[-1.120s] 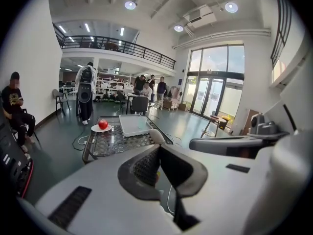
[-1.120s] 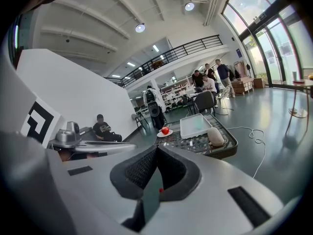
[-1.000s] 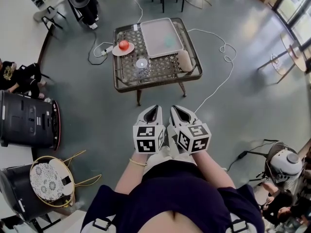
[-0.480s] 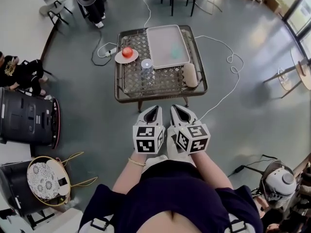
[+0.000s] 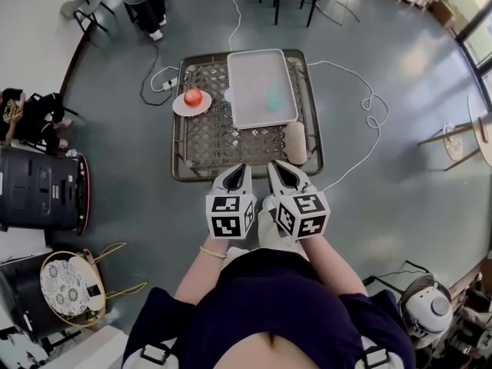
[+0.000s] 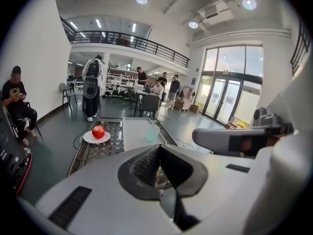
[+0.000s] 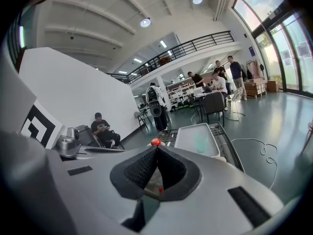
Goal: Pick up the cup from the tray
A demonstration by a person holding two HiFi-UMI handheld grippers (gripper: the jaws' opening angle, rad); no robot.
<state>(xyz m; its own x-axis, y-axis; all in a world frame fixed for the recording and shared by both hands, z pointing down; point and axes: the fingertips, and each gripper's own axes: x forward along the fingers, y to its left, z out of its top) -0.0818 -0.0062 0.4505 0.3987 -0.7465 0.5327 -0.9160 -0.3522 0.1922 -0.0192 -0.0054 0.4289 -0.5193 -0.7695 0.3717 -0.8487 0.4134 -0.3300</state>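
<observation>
A pale green see-through cup [image 5: 274,96] stands upright on the white tray [image 5: 257,68], on the far half of a low woven-top table [image 5: 201,148]. The cup [image 6: 152,132] and tray [image 6: 133,133] also show ahead in the left gripper view, and the same cup [image 7: 200,141] on its tray [image 7: 188,140] in the right gripper view. My left gripper [image 5: 240,168] and right gripper [image 5: 275,165] are side by side at the table's near edge, well short of the tray. Both are shut and hold nothing, their jaws meeting at the tips [image 6: 159,148] [image 7: 157,148].
A red apple [image 5: 192,97] sits on a white plate left of the tray. A beige cylinder [image 5: 296,142] lies near the table's right edge. A white cable [image 5: 361,121] loops over the floor at the right. A black machine [image 5: 38,191] and a seated person [image 5: 27,118] are at the left.
The table has drawn closer in the head view. Both grippers, which were over bare floor, now reach its near edge, still shut and side by side.
</observation>
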